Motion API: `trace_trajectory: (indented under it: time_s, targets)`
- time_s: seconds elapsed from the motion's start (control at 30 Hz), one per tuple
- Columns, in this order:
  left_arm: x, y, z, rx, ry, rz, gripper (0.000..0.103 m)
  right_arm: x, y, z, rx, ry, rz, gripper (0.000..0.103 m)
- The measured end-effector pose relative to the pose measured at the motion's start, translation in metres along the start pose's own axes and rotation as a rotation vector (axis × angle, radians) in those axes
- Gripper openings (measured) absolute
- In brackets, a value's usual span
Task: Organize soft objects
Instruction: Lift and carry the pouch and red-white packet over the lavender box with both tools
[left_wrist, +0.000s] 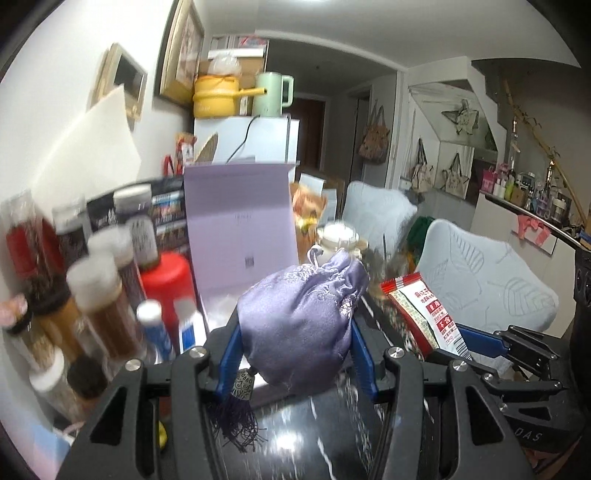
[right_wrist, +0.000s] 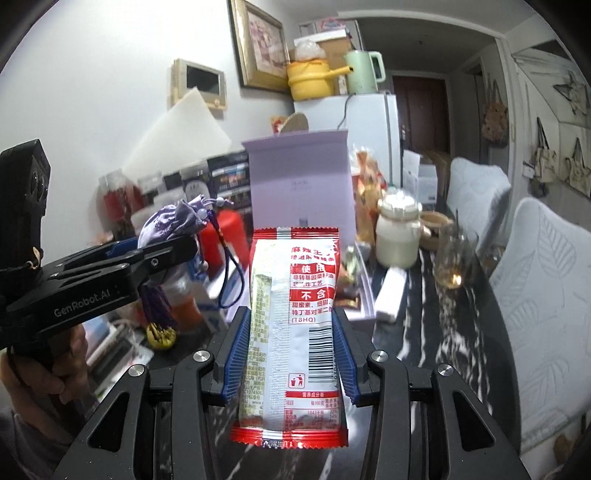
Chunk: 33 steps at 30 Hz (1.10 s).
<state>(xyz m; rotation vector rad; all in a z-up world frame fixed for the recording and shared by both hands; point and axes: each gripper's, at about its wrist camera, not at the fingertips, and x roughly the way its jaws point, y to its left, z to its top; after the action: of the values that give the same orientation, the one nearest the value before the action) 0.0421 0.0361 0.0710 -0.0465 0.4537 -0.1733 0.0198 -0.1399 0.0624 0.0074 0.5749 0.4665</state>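
My left gripper (left_wrist: 295, 339) is shut on a purple satin drawstring pouch (left_wrist: 299, 317) with a dark tassel (left_wrist: 240, 417) hanging below it, held above the dark marble table (left_wrist: 314, 435). My right gripper (right_wrist: 291, 350) is shut on a red and white snack packet (right_wrist: 291, 332), held upright. The packet also shows in the left wrist view (left_wrist: 421, 314), at the right, with the right gripper's blue finger (left_wrist: 480, 339) behind it. The pouch (right_wrist: 170, 225) and left gripper (right_wrist: 159, 254) show at the left of the right wrist view. An open lilac box (right_wrist: 299, 184) stands straight ahead.
Spice bottles (left_wrist: 99, 295) and a red canister (left_wrist: 170, 284) crowd the left. A cream jar (right_wrist: 399, 232), a glass (right_wrist: 452, 258) and a white block (right_wrist: 389, 295) stand at the right of the table. Padded chairs (right_wrist: 543, 295) line the right edge. A fridge (right_wrist: 369, 125) stands behind.
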Motion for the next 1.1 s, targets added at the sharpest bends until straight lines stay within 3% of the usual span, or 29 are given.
trace_trajectory:
  time_s: [0.23, 0.47, 1.1]
  targets:
    - [0.019, 0.003, 0.029, 0.008, -0.039, -0.002, 0.051, 0.007, -0.010, 0.036, -0.016, -0.056, 0.021, 0.043]
    - [0.049, 0.005, 0.044, 0.012, -0.029, 0.006, 0.051, 0.029, -0.019, 0.063, -0.046, -0.085, 0.018, 0.043]
    - [0.148, 0.034, 0.051, -0.046, 0.043, 0.031, 0.051, 0.122, -0.053, 0.102, -0.066, -0.084, 0.046, 0.043]
